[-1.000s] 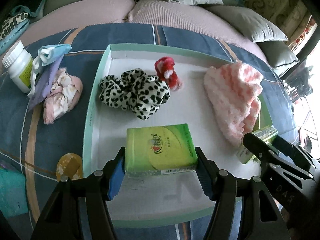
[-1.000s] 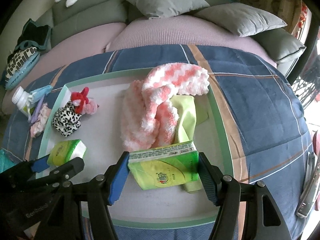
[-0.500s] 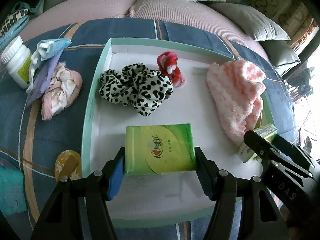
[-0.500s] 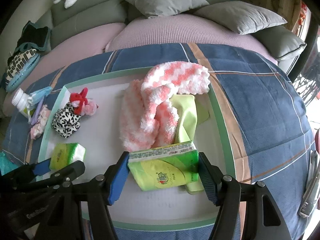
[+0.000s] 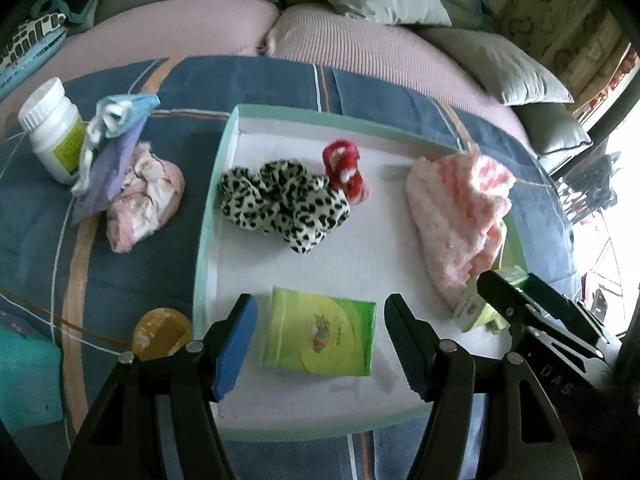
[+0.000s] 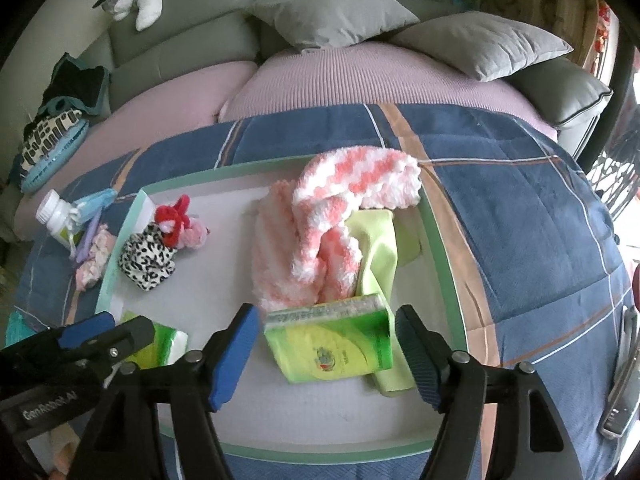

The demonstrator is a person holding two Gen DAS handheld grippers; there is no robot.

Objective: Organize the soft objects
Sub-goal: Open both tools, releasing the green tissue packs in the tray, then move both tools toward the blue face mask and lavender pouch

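Note:
A white tray with a mint rim [image 5: 208, 216] [image 6: 440, 240] lies on a blue plaid blanket. My left gripper [image 5: 320, 334] is open, its pads apart from a green tissue pack [image 5: 320, 336] lying flat in the tray. My right gripper [image 6: 326, 350] is open around a second green tissue pack [image 6: 332, 352], which leans on a light green cloth [image 6: 380, 248]. The tray also holds a leopard-print scrunchie [image 5: 284, 204], a red-and-pink plush piece [image 5: 346, 166] and a pink-and-white fluffy knit [image 5: 460, 204] [image 6: 328, 236].
Left of the tray lie a pink floral cloth [image 5: 144, 196], a blue and purple cloth bundle [image 5: 112, 132], a white pill bottle [image 5: 52, 128] and a yellow round item [image 5: 160, 332]. Grey pillows [image 6: 332, 4] and a purple cushion sit behind. A metal tool [image 6: 620, 384] lies at the right.
Both grippers have opened and let go of their tissue packs. The left pack now lies flat in the tray, and the right pack rests against the green cloth.

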